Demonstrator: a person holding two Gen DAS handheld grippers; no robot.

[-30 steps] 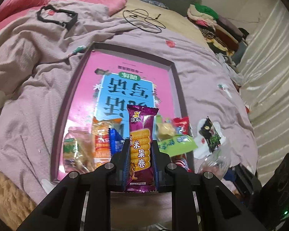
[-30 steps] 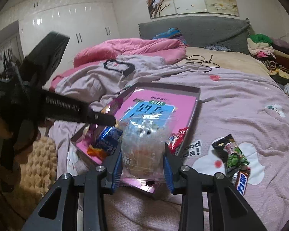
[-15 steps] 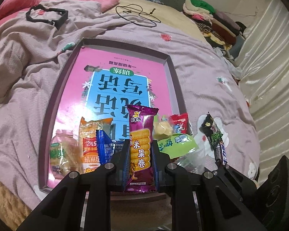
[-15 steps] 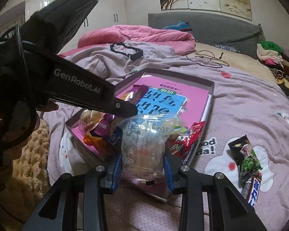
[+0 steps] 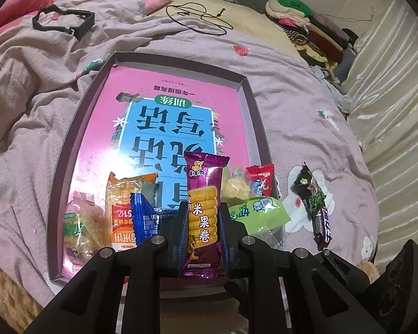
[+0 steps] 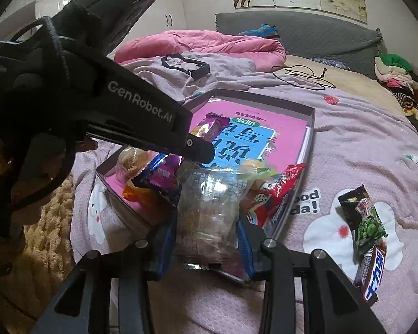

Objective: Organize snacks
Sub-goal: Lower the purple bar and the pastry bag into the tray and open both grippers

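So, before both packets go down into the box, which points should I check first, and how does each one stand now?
1. Left gripper shut on the purple corn-roll packet: ok.
2. Right gripper, jaws just opened a little, clear bag between them: grip cannot tell.
3. Free floor in the box beyond the snacks: ok.
4. Near end crowded; orange packet and blue packet lie there: not ok for a drop here.
5. Green pea packet and chocolate bar lie outside on the bedcover: not ok.
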